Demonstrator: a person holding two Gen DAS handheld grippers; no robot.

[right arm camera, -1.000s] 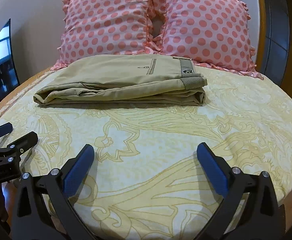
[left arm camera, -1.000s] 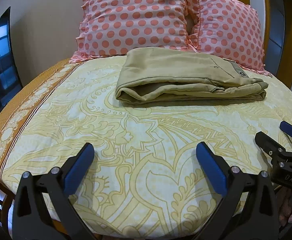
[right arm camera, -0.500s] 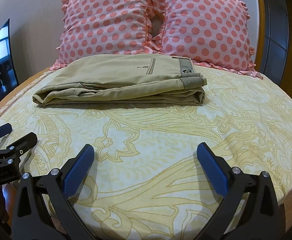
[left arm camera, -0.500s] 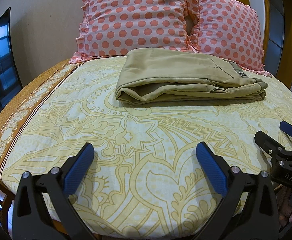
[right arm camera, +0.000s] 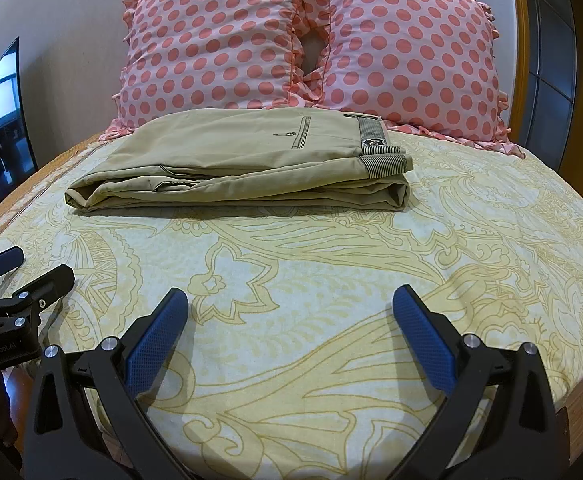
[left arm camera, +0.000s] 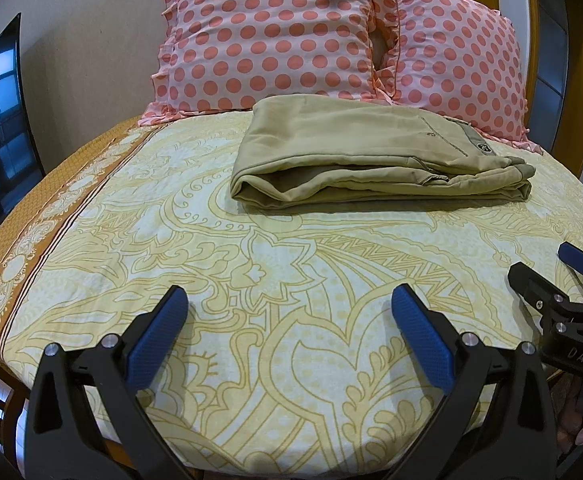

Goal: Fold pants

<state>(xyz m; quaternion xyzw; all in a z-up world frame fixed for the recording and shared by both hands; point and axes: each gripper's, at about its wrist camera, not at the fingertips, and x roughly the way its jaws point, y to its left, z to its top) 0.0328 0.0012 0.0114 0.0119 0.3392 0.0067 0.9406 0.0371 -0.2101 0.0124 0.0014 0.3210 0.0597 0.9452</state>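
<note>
Judged essentially done; khaki pants (right arm camera: 243, 168) already folded into a compact stack, lying on the patterned bedsheet (right arm camera: 331, 280) just before the polka-dot pillows (right arm camera: 219, 40); left gripper (left arm camera: 289, 320) and right gripper (right arm camera: 291, 320) spread wide, empty, well apart from the stack; nothing evidently left.

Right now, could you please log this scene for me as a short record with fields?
pants: khaki, folded into a flat stack, lying on the bed
bed: yellow patterned sheet
pillows: two, pink with dots, upright behind the pants
left gripper: open, empty, short of the pants
right gripper: open, empty, short of the pants
</note>
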